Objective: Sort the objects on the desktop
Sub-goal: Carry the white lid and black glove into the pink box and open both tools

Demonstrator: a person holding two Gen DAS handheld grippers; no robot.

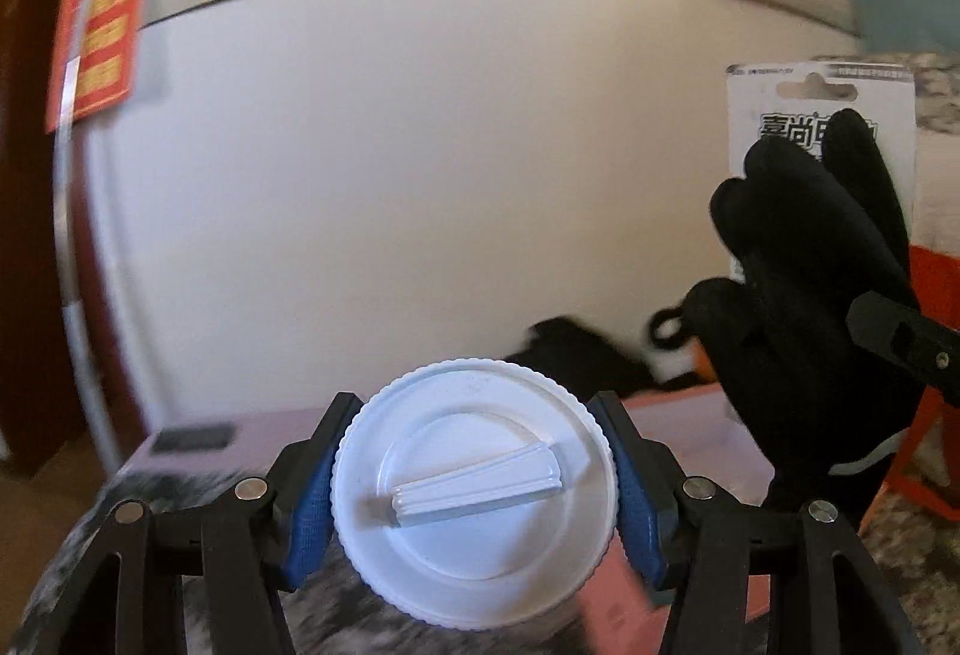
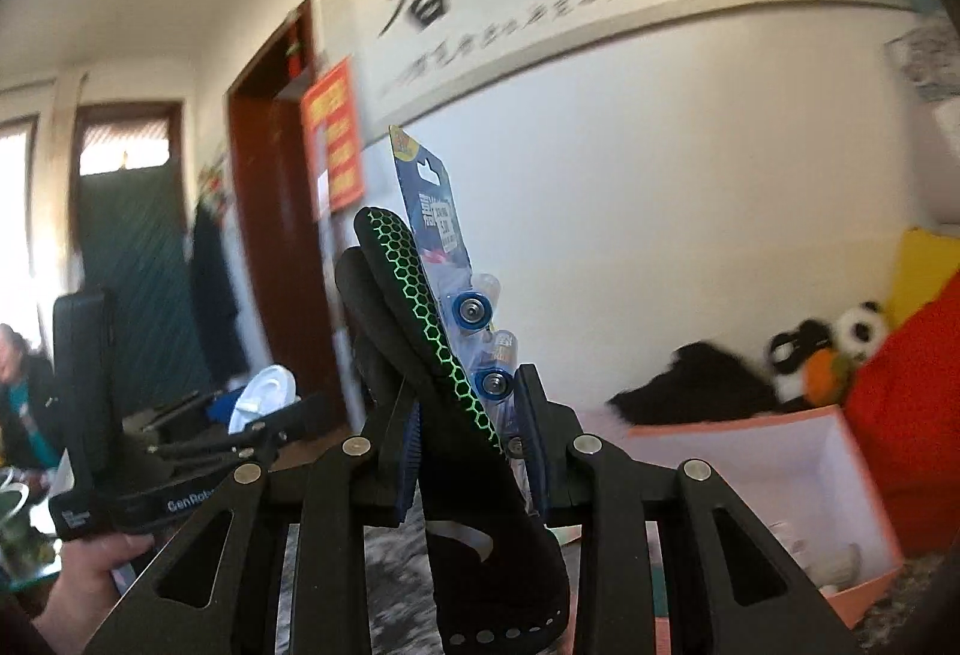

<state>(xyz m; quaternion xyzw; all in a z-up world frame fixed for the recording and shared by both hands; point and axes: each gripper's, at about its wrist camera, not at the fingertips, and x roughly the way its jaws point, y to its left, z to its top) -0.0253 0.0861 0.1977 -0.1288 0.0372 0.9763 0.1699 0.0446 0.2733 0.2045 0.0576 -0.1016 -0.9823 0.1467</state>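
My left gripper is shut on a white round screw lid with a ribbed rim, its blue pads pressing on both sides. In the right wrist view that lid shows small at the left, in the left gripper, which a hand holds. My right gripper is shut on a black glove with green hexagon print, together with a blister card carrying small blue wheels. The left wrist view shows the glove and card at the right.
An open pink box stands on the marbled tabletop to the right, with small white items in its near corner. Behind it lie a dark cloth, a panda toy and red and yellow cushions. A white wall lies ahead.
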